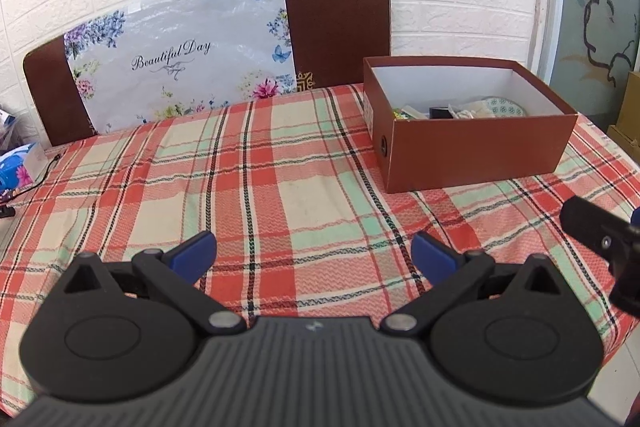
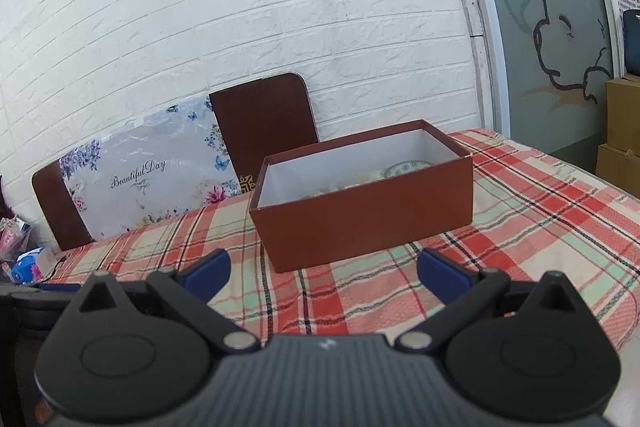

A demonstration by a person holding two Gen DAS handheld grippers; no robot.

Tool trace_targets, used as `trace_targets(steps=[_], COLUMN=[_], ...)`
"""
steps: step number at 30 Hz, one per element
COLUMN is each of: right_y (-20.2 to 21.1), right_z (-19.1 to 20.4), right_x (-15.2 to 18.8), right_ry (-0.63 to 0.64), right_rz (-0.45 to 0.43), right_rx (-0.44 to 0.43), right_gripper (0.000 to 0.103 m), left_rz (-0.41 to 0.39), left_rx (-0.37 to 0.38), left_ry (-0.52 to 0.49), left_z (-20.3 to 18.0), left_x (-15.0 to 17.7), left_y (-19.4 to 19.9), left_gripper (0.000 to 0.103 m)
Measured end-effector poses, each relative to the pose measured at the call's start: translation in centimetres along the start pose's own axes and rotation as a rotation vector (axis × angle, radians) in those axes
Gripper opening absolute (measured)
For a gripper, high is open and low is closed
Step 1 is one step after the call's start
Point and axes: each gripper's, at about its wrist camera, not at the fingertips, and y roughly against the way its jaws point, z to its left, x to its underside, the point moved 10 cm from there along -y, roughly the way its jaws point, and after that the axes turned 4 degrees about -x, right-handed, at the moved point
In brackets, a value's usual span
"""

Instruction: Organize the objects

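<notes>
A brown cardboard box (image 1: 476, 151) (image 2: 360, 223) with a white lining stands open on the plaid tablecloth (image 1: 260, 187) (image 2: 540, 227). Inside lie several small items, among them a patterned teal-and-white piece (image 1: 506, 105) (image 2: 408, 167) and a black object (image 1: 439, 112). My left gripper (image 1: 314, 251) is open over bare cloth, left of and nearer than the box. My right gripper (image 2: 323, 267) is open just in front of the box's near wall, with nothing between its fingers. A black part of the right gripper (image 1: 600, 235) shows at the right edge of the left wrist view.
Two brown chair backs (image 1: 336, 27) (image 2: 264, 123) stand behind the table against a white brick wall, with a floral "Beautiful Day" sheet (image 1: 180, 55) (image 2: 148, 175) draped between them. A tissue pack (image 1: 18, 167) and a black cable (image 1: 44, 175) lie at the far left. Cardboard boxes (image 2: 622, 131) are stacked at the right.
</notes>
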Motion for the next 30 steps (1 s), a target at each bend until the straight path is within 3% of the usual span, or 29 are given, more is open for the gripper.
trace_targets(steps=[24,30], right_y=[-2.6,-3.3], right_z=[-1.9,-1.9], right_x=[0.6,-0.3], right_ry=[-0.03,-0.026], right_rz=[0.023,0.017], right_rx=[-0.015,-0.024], right_gripper=[0.103,0.103], left_rz=[-0.024,-0.028], left_rx=[-0.023,-0.066], left_ry=[-0.036,-0.037], left_z=[-1.2,-0.9], left_x=[-0.9,-1.4], left_y=[-1.2,-1.4], left_gripper=[0.103,0.103])
